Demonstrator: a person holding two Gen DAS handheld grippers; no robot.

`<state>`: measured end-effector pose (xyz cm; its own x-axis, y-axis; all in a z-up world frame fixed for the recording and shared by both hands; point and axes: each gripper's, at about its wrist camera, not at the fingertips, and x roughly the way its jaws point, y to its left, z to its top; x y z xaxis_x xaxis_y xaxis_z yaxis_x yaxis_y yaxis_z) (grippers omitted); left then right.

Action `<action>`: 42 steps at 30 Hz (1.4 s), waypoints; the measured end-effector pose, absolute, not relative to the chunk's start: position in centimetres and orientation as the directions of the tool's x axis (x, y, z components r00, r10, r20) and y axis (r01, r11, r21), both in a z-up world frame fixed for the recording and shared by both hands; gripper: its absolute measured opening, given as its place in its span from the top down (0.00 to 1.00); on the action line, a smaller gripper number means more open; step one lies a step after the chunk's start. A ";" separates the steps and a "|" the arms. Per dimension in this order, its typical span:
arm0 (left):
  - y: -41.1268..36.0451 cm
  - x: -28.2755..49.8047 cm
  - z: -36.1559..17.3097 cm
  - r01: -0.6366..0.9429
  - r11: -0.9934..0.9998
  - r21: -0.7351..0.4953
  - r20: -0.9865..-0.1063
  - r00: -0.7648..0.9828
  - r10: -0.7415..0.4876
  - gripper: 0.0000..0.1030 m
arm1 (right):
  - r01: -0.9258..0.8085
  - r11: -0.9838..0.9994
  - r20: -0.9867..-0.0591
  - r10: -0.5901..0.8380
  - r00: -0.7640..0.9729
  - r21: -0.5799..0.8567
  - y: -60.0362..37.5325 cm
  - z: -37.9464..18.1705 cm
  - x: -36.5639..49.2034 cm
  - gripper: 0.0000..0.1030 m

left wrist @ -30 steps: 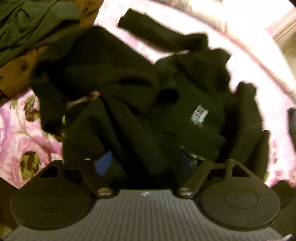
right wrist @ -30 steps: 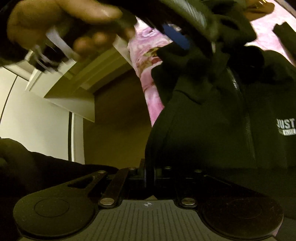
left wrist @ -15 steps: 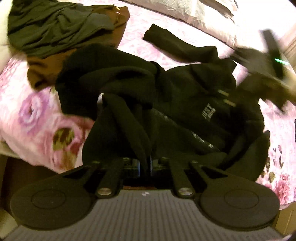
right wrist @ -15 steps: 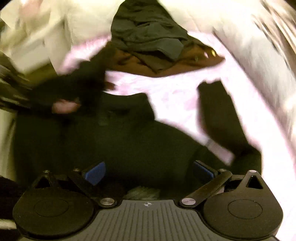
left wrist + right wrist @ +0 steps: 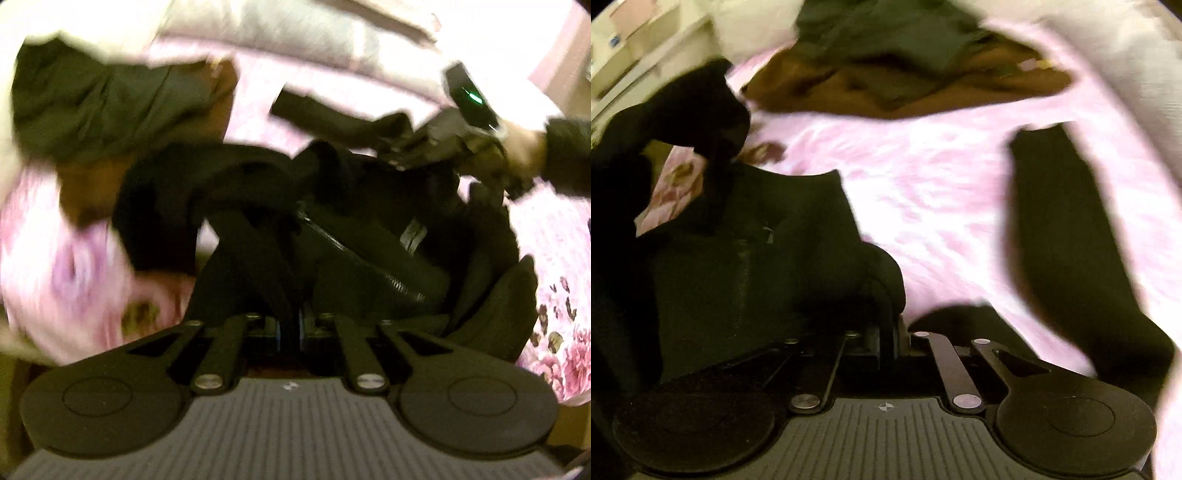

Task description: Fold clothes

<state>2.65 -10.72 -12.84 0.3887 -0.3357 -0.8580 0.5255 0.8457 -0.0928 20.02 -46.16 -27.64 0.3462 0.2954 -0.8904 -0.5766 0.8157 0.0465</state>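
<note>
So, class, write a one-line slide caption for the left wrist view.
Left gripper shut on a black zip jacket on the pink flowered bedcover.

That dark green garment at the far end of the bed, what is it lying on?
The dark green garment lies on a brown garment, whose edges stick out around it. That in turn rests on the pink floral bedspread. How much of the brown one is covered cannot be seen.
</note>
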 end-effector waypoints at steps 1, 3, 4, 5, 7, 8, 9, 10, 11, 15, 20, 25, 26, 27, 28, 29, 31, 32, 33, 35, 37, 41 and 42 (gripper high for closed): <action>-11.4 3.3 -11.7 0.549 0.832 -0.075 -0.839 0.416 -0.350 0.95 | -0.519 0.854 -0.876 0.267 0.403 0.022 -47.9 -26.1 19.2 0.96; -12.9 4.6 -9.4 0.592 0.805 -0.037 -0.798 0.467 -0.380 0.97 | -0.349 0.937 -0.829 0.181 0.529 -0.019 -52.5 -21.9 17.0 0.96; -13.7 5.2 -8.1 0.606 0.795 -0.020 -0.775 0.494 -0.396 0.97 | -0.268 0.963 -0.806 0.130 0.578 -0.036 -54.8 -19.8 15.9 0.96; -14.4 5.7 -6.9 0.619 0.785 -0.017 -0.745 0.516 -0.423 0.97 | -0.192 0.980 -0.783 0.080 0.617 -0.052 -57.0 -17.8 14.7 0.96; -16.1 6.4 -4.4 0.654 0.757 -0.010 -0.682 0.549 -0.483 0.97 | -0.053 0.995 -0.737 -0.023 0.676 -0.079 -60.9 -13.9 11.2 0.96; -17.1 6.3 -3.3 0.675 0.738 -0.003 -0.654 0.557 -0.512 0.97 | 0.017 0.996 -0.711 -0.076 0.699 -0.090 -62.8 -12.0 9.3 0.96; -18.1 6.3 -2.2 0.696 0.718 0.006 -0.626 0.563 -0.540 0.97 | 0.076 0.993 -0.684 -0.120 0.719 -0.094 -63.8 -10.2 7.3 0.96; -19.1 6.2 -1.1 0.715 0.699 0.013 -0.597 0.566 -0.568 0.97 | 0.133 0.986 -0.657 -0.163 0.736 -0.096 -64.6 -8.5 5.2 0.96; -20.1 5.9 0.0 0.737 0.676 0.014 -0.570 0.561 -0.600 0.97 | 0.189 0.977 -0.628 -0.206 0.750 -0.095 -65.5 -6.9 3.0 0.96; -22.9 3.8 4.0 0.825 0.565 0.003 -0.460 0.503 -0.732 0.97 | 0.397 0.914 -0.500 -0.386 0.775 -0.090 -66.8 -0.4 -5.8 0.96; -23.5 0.6 7.9 0.910 0.414 -0.001 -0.346 0.388 -0.854 0.97 | 0.604 0.793 -0.315 -0.595 0.739 -0.080 -62.4 6.4 -15.5 0.96; -21.3 -2.4 10.4 0.950 0.309 0.039 -0.293 0.307 -0.906 0.97 | 0.700 0.708 -0.189 -0.703 0.686 -0.095 -56.9 10.8 -23.0 0.96; -20.9 -2.6 10.8 0.953 0.301 0.043 -0.288 0.301 -0.909 0.97 | 0.706 0.701 -0.173 -0.712 0.681 -0.106 -56.3 11.5 -24.1 0.96; -20.8 -2.7 11.0 0.953 0.298 0.045 -0.286 0.298 -0.911 0.97 | 0.711 0.693 -0.162 -0.719 0.675 -0.114 -56.1 12.1 -25.2 0.96; -20.8 -2.8 11.2 0.954 0.295 0.047 -0.284 0.296 -0.912 0.97 | 0.716 0.689 -0.157 -0.724 0.671 -0.114 -56.0 12.3 -25.8 0.96; -21.0 -2.6 11.2 0.954 0.294 0.049 -0.285 0.296 -0.912 0.97 | 0.721 0.685 -0.158 -0.727 0.668 -0.102 -56.2 12.4 -26.1 0.96; -21.6 -2.2 11.2 0.954 0.296 0.049 -0.288 0.298 -0.910 0.97 | 0.729 0.680 -0.162 -0.730 0.663 -0.078 -57.0 12.5 -26.6 0.96; -21.9 -2.1 11.1 0.953 0.298 0.047 -0.289 0.299 -0.910 0.97 | 0.731 0.678 -0.166 -0.731 0.662 -0.072 -57.7 12.6 -27.7 0.96; -22.3 -1.9 11.1 0.952 0.301 0.049 -0.289 0.302 -0.909 0.97 | 0.730 0.680 -0.173 -0.729 0.663 -0.067 -58.8 12.1 -27.3 0.96; -23.9 -1.4 10.9 0.947 0.315 0.057 -0.286 0.318 -0.904 0.97 | 0.724 0.687 -0.189 -0.720 0.668 -0.060 -60.8 11.7 -26.2 0.96; -26.4 -0.2 10.2 0.926 0.372 0.055 -0.282 0.372 -0.884 0.97 | 0.709 0.703 -0.202 -0.704 0.681 -0.059 -63.4 11.5 -24.9 0.96; -31.5 2.3 8.7 0.873 0.486 0.050 -0.278 0.479 -0.832 0.97 | 0.638 0.767 -0.242 -0.633 0.735 -0.069 -72.2 10.2 -19.8 0.96; -33.1 3.2 7.8 0.848 0.527 0.051 -0.292 0.518 -0.804 0.96 | 0.614 0.785 -0.257 -0.611 0.749 -0.077 -74.7 9.6 -17.9 0.96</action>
